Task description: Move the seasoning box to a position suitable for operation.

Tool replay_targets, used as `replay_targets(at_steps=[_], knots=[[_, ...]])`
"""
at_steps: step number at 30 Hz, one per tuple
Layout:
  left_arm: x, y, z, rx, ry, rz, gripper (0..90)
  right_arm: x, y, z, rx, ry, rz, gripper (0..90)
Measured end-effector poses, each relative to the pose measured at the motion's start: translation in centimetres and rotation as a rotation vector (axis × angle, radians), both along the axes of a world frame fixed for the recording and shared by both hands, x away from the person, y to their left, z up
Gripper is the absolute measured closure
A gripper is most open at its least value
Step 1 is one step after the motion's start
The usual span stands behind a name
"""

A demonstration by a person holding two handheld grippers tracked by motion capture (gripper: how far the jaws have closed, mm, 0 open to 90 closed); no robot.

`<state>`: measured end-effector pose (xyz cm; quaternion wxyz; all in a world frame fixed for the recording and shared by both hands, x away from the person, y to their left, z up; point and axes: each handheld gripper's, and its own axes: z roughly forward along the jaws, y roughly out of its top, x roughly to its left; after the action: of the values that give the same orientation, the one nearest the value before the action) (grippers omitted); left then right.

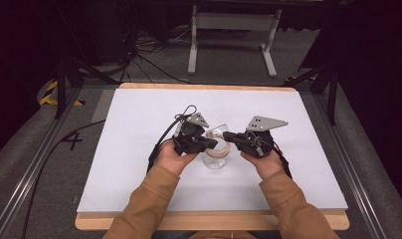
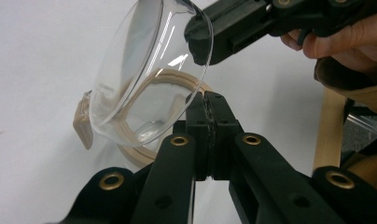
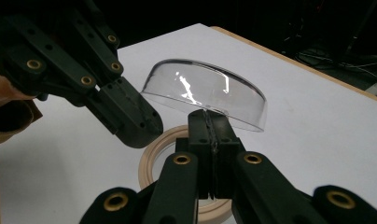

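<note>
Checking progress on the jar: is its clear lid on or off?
Off. The right gripper holds the clear lid tilted above the wooden ring of the jar.

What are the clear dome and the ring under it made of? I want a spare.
The dome looks like clear, glossy plastic or glass: see-through with bright glints; I can't tell which. The ring looks like pale unfinished wood: matte, tan, with faint layer lines along its edge.

There are two hand-held grippers: the left hand-held gripper (image 1: 212, 144) and the right hand-held gripper (image 1: 227, 135). Two hands hold them, the left hand (image 1: 172, 157) and the right hand (image 1: 262, 163). On the counter (image 1: 139, 149) I count one clear dome lid (image 3: 210, 95), one glass jar (image 1: 215, 160) and one wooden ring (image 3: 151, 161). There is one counter.
</note>
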<state>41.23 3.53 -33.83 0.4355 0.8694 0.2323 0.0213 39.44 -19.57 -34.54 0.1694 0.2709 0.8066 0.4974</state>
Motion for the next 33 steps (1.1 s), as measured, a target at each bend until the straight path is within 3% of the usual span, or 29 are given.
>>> replay_targets(at_steps=[4,9,13,17,24,33], knots=[[0.1,0.2,0.2,-0.01,-0.012,0.009,87.8,-0.1,-0.3,0.0,0.001,0.0,-0.006,89.5],[0.7,0.8,0.4,-0.056,-0.023,0.046,87.8,-0.6,-1.4,0.2,0.021,-0.001,-0.018,89.4],[1.4,1.3,0.5,-0.089,-0.02,0.064,87.9,-0.9,-2.7,0.1,0.026,0.006,-0.046,89.5],[2.0,1.6,0.3,-0.089,-0.017,0.083,87.7,-1.3,-4.5,0.0,0.042,0.014,-0.077,89.4],[2.7,2.6,0.0,-0.126,-0.009,0.142,86.4,-1.6,-6.9,-0.3,0.067,0.026,-0.118,89.4],[2.3,2.9,0.4,-0.155,-0.021,0.116,82.5,-1.7,-7.4,-0.5,0.067,0.028,-0.121,89.4]])
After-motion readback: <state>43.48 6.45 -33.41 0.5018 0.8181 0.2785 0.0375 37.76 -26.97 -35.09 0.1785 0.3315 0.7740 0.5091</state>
